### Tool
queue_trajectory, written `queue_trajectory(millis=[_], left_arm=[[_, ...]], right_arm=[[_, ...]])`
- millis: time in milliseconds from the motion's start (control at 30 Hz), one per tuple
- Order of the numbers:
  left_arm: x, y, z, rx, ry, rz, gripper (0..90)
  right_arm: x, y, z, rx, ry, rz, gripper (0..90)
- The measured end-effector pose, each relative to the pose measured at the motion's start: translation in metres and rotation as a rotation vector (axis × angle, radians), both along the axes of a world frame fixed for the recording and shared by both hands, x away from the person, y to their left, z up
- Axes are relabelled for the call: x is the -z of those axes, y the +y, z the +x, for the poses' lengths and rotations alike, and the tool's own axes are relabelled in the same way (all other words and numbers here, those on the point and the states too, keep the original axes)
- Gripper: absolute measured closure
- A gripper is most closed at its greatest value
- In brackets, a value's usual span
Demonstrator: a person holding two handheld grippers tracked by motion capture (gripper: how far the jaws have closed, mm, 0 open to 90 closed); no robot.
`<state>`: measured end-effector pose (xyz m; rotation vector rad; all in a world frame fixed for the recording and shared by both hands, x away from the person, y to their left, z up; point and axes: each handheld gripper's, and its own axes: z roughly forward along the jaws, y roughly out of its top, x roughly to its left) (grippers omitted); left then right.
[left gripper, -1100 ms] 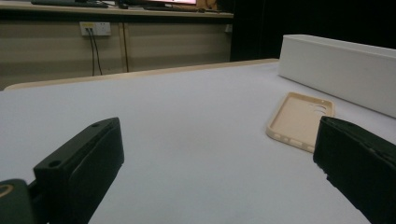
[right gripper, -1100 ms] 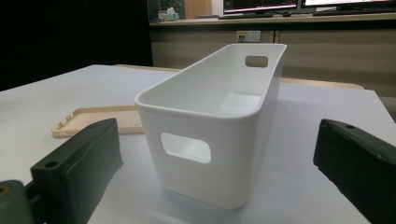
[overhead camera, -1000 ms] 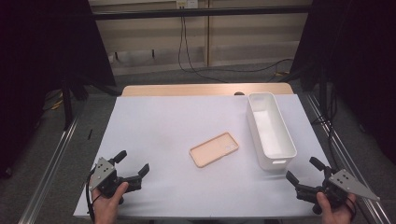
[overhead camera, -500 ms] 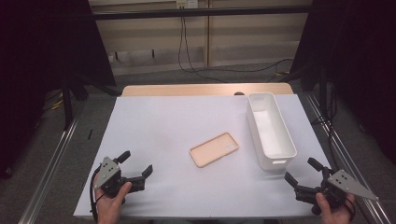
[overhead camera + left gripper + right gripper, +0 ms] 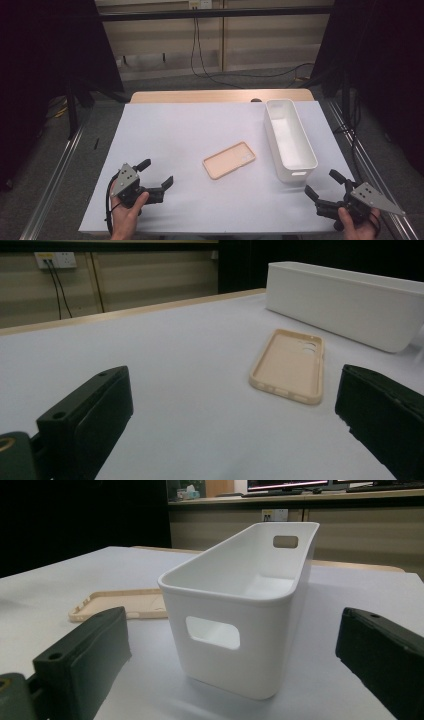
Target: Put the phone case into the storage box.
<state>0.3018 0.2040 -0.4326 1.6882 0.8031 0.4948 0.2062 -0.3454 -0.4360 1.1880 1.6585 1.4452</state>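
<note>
A peach phone case (image 5: pixel 229 160) lies hollow side up near the middle of the white table (image 5: pixel 190 135); it also shows as the case (image 5: pixel 291 365) and the case (image 5: pixel 125 605). To its right stands a long white bin (image 5: pixel 289 138), empty, with handle cut-outs, seen close as the bin (image 5: pixel 245 605) and far off as the bin (image 5: pixel 345 302). My left gripper (image 5: pixel 155 174) rests at the front left, open, aimed toward the case. My right gripper (image 5: pixel 323 185) is open at the front right, just before the bin's near end. Nothing sits between either pair of jaws.
A wooden strip (image 5: pixel 220 96) runs along the table's far edge. Metal rails (image 5: pixel 55 175) flank the table on both sides. Cables (image 5: pixel 210 55) hang down the back wall. Bare white surface spreads left of the case.
My left gripper has slid a little to the right and toward the case. The right gripper has barely moved. Case and bin stay put.
</note>
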Motion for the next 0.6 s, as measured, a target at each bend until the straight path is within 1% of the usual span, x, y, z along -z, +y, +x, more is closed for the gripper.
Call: queue_trajectory(millis=[33,67,100,167,200,233,267,367,467,500,600], left_arm=[[-0.001,-0.002,0.001,0.006,-0.002,0.004,2.2],[-0.001,-0.004,0.002,0.008,0.003,-0.004,2.2],[-0.002,-0.006,0.003,0.015,-0.003,0.012,2.2],[-0.002,-0.010,0.005,0.031,-0.005,0.020,2.2],[-0.001,-0.012,0.005,0.030,-0.002,0.018,2.2],[-0.001,-0.016,0.009,0.043,0.005,0.023,2.2],[-0.001,-0.016,0.009,0.043,0.005,0.023,2.2],[-0.001,-0.022,0.015,0.046,0.011,0.019,2.2],[-0.004,-0.029,0.021,0.062,0.000,0.020,2.1],[-0.005,-0.031,0.023,0.065,-0.006,0.031,2.2],[-0.008,-0.039,0.029,0.067,0.000,0.019,2.2]], right_arm=[[0.000,0.000,0.000,0.000,0.000,0.000,0.6],[0.000,0.000,0.000,0.003,0.000,0.001,0.6],[0.000,0.000,-0.001,0.004,0.000,0.003,0.6],[0.000,-0.001,-0.001,0.011,-0.001,0.008,0.6],[0.000,-0.001,-0.001,0.012,-0.001,0.006,0.6],[0.000,-0.001,-0.001,0.013,0.000,0.007,0.7],[0.000,-0.001,-0.001,0.015,0.001,0.008,0.7],[0.000,-0.001,-0.001,0.015,0.002,0.009,0.7],[0.000,-0.001,-0.001,0.011,0.003,0.003,0.7],[0.000,-0.001,-0.001,0.011,0.002,0.003,0.7],[0.001,-0.002,-0.001,0.014,0.005,0.008,0.7]])
